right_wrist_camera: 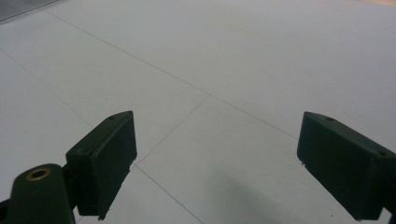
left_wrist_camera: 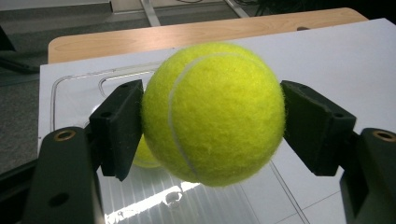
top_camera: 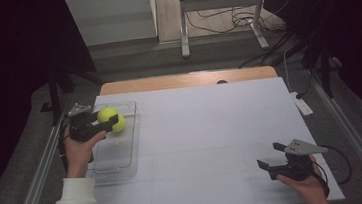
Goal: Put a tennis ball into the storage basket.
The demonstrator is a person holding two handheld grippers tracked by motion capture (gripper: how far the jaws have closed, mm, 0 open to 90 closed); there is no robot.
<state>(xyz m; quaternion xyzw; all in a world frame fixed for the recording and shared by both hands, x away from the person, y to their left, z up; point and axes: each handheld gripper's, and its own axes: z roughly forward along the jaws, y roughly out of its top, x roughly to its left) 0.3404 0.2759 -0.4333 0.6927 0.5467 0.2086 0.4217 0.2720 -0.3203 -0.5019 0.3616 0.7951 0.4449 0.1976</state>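
Note:
A yellow tennis ball [top_camera: 106, 113] is clamped between the jaws of my left gripper [top_camera: 107, 117], held just above the far end of a clear plastic tray [top_camera: 124, 160] at the table's left side. In the left gripper view the tennis ball [left_wrist_camera: 212, 112] bulges between both pads [left_wrist_camera: 119, 123], with the tray [left_wrist_camera: 74, 80] under it. A second yellow ball [top_camera: 119, 125] lies in the tray, partly hidden behind the left jaw as a yellow sliver [left_wrist_camera: 145, 156]. My right gripper [top_camera: 270, 155] rests open near the front right corner, nothing between its fingers [right_wrist_camera: 105, 156].
A white sheet with thin grid lines [top_camera: 212, 129] covers the table, whose wooden far edge [top_camera: 187, 80] shows behind it. A white power strip [top_camera: 302, 105] lies off the right edge. Metal stand legs [top_camera: 184, 41] and cables are on the floor beyond.

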